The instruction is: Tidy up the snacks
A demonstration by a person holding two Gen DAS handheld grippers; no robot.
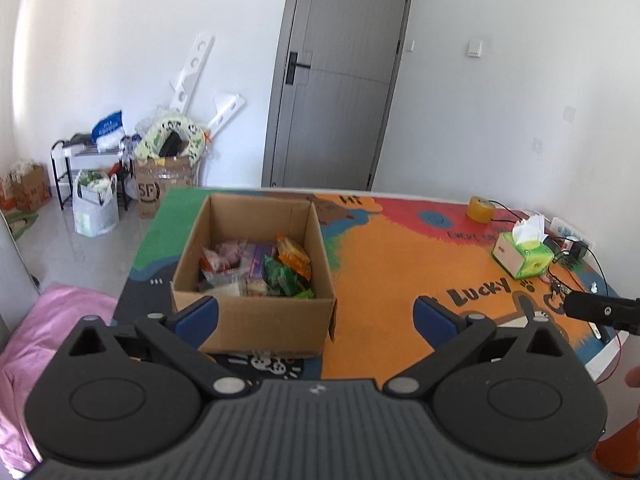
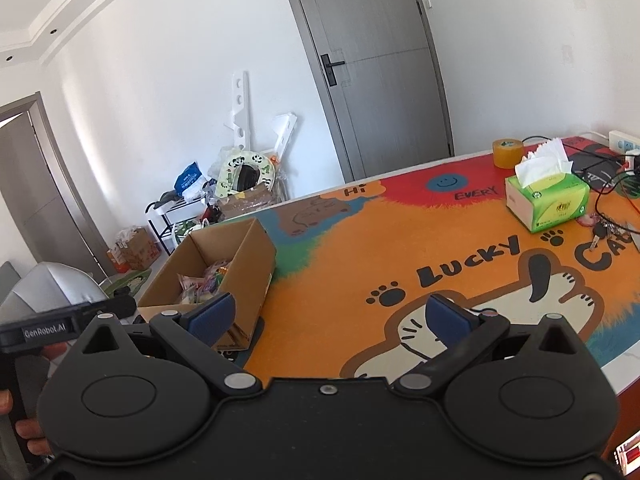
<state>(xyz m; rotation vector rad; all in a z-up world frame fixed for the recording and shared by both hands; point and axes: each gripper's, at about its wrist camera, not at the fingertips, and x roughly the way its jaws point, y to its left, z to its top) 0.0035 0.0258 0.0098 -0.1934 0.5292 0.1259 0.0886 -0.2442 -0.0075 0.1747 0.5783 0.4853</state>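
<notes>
- Hovering both tongs above the worktop (image 2: 360, 240), nothing gripped; left tongs (image 1: 316, 316) spread wide and empty, right tongs (image 2: 330, 316) likewise spread wide and empty.
- Cardboard box (image 1: 256, 312) sits on the left part of the worktop, flaps open, upright; left tongs point at its near wall, just short of it.
- Snacks (image 1: 260, 266) lie piled inside the box: a green packet (image 1: 282, 276), an orange packet (image 1: 294, 256), a purple one (image 1: 256, 262) and clear-wrapped red bits (image 1: 218, 260). Exact types too blurred to tell.
- From the right wrist view the box (image 2: 240, 264) is off to the left, well apart from my right tongs, which hang over the cat print.
- No snack visible loose on the worktop; only a tissue box (image 2: 548, 200), a tape roll (image 2: 508, 152), keys (image 2: 604, 232) and cables at the far right.
- Step, my guess: either start (snacks about to come out for sorting) or end (all already boxed). Can't tell which from this alone.
- Next move, if picking: bring left tongs over the rim, drop into the box, close on one top packet, likely the green or orange one.
- Needs care: packets overlap and look crinkly, so a single clean pinch is needed; box wall is close to the left finger.
</notes>
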